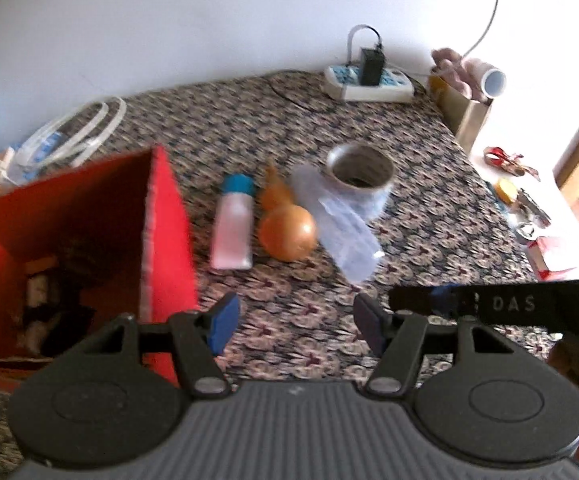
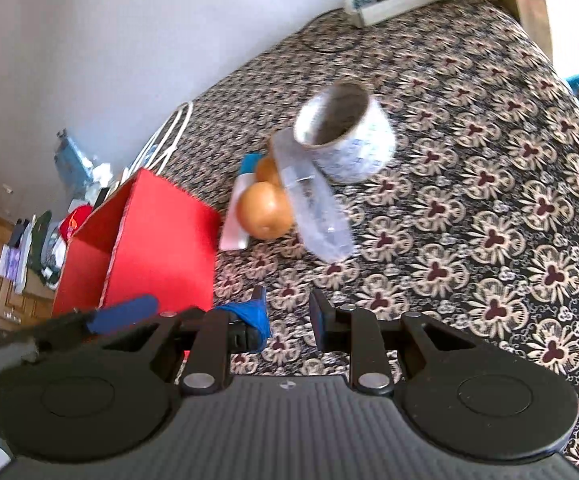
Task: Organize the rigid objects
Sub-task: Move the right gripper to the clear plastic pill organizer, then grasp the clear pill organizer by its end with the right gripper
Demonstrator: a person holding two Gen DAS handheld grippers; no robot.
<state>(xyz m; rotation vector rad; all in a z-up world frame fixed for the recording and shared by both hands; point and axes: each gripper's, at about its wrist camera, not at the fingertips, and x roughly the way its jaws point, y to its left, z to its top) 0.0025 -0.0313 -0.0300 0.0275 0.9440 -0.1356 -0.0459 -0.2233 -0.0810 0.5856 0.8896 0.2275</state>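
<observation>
Both empty: left hand-held gripper (image 1: 291,322) jaws wide apart, right hand-held gripper (image 2: 287,316) narrowly apart; I'd drop onto the bottle (image 1: 233,228) just right of the red box (image 1: 167,236), w/ jaws square across its sides.

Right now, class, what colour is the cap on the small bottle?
Blue, on the small bottle; the left wrist view shows it best.

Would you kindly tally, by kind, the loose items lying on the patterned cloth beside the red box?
Bottle with blue cap: 1
Orange gourd-shaped thing: 1
Clear plastic piece: 1
Cup: 1
Total: 4
</observation>
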